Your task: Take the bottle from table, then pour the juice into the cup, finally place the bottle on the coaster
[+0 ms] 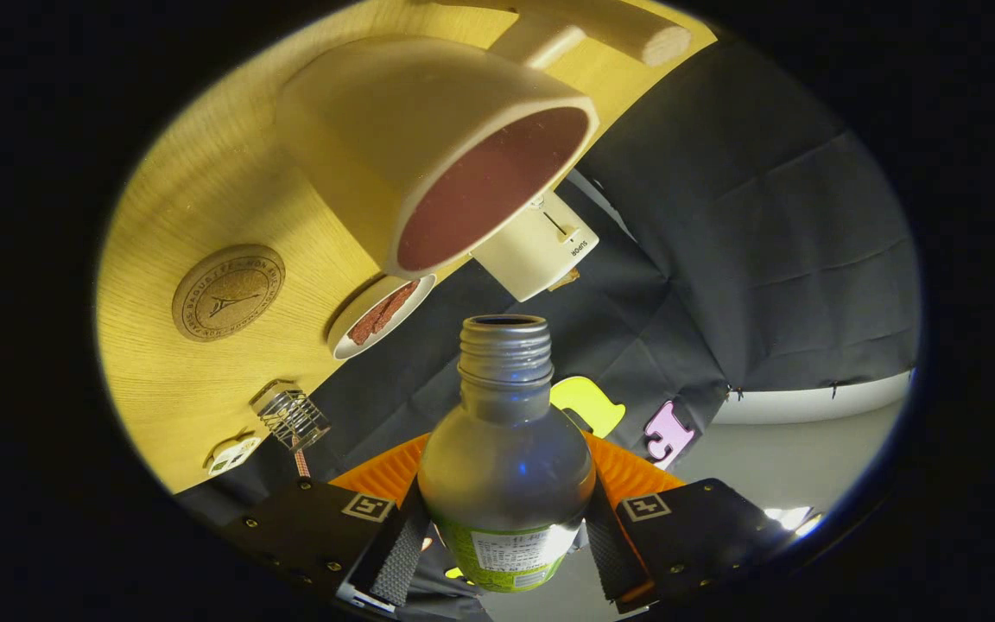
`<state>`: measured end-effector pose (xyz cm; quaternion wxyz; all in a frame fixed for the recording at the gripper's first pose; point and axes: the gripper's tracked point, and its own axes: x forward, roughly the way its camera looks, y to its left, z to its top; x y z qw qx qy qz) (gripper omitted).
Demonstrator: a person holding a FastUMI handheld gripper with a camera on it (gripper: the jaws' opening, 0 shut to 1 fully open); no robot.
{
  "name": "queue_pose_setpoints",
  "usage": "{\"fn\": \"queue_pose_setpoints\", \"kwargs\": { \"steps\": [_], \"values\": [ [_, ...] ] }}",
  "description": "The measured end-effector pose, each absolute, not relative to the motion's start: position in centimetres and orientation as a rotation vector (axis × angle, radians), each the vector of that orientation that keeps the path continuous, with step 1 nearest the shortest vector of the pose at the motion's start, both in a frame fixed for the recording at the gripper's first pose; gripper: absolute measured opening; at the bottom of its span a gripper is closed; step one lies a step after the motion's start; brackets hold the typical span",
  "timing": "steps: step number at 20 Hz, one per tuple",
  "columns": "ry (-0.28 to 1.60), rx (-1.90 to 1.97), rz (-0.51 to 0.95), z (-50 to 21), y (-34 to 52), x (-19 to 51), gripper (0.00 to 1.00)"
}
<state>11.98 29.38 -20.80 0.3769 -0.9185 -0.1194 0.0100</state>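
My gripper (506, 531) is shut on a clear plastic bottle (506, 466) with a green label, one finger pressing on each side. Its threaded neck has no cap, and the mouth points toward the cup. The whole view is rolled, so the wooden table (195, 207) tilts steeply. The cream cup (437, 147) with a dark reddish inside stands on the table just beyond the bottle's mouth, its rim facing me. The round cork coaster (228, 292) lies on the table to the cup's side, apart from it.
A small white dish (381, 315) with reddish pieces sits by the cup's base. A white box (536, 246) stands behind the cup. A wire rack (292, 416) and a small white item (232, 453) lie near the table's edge. A wooden handle (627, 30) lies beyond the cup.
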Motion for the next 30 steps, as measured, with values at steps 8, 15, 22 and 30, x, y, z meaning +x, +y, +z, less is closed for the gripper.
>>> {"fn": "queue_pose_setpoints", "kwargs": {
  "steps": [8,15,22,30],
  "values": [
    [-0.305,-2.357,0.038,-21.0,29.6,11.7,0.80],
    [-0.311,-2.344,0.042,-21.0,29.6,11.8,0.80],
    [-0.220,-2.162,0.076,-21.3,29.0,12.0,0.80],
    [-0.027,-1.724,0.119,-22.0,26.3,12.3,0.80]
  ]
}}
